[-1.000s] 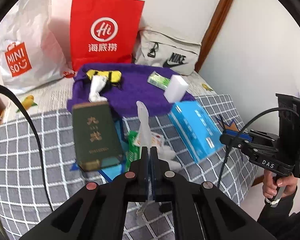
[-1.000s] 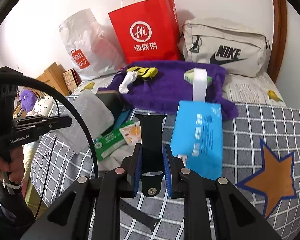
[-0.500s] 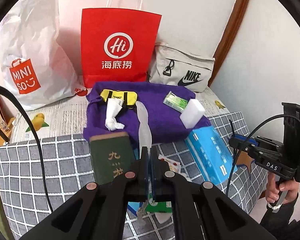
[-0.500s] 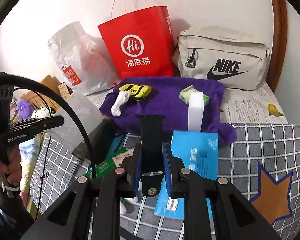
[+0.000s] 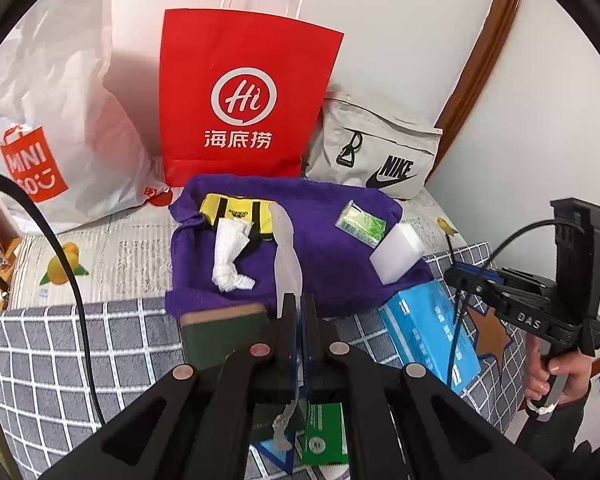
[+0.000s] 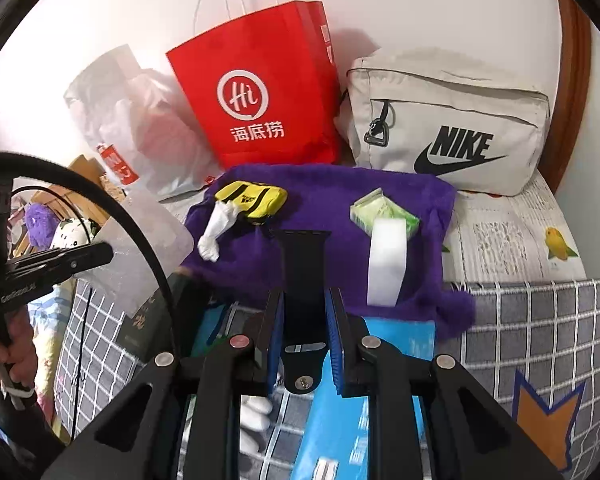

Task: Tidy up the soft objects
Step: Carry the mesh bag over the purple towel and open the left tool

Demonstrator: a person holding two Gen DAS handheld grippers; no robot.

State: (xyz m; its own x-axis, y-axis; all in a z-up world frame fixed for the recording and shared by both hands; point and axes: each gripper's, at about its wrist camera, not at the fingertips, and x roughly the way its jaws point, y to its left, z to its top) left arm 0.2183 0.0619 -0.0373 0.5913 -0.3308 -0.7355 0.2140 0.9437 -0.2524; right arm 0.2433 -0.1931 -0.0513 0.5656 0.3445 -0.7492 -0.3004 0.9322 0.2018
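Observation:
My left gripper (image 5: 299, 300) is shut on a thin translucent plastic pouch (image 5: 287, 252), seen edge-on; in the right wrist view it shows as a frosted sheet (image 6: 144, 252). My right gripper (image 6: 303, 300) is shut on a black watch strap (image 6: 302, 268). Both hover at the near edge of a purple towel (image 5: 324, 248). On the towel lie a yellow pouch (image 5: 236, 216), a crumpled white cloth (image 5: 230, 256), a green tissue pack (image 5: 360, 224) and a white sponge block (image 5: 398, 254).
A red paper bag (image 5: 244, 96), a white Miniso bag (image 5: 56, 120) and a beige Nike bag (image 5: 380, 152) stand against the wall behind the towel. A dark green book (image 5: 216, 336), a blue box (image 5: 428, 332) and a green packet (image 5: 324, 436) lie on the checked bedspread.
Both grippers have moved forward toward the purple towel, still holding the pouch and the strap. The book and blue box now lie closer under the grippers.

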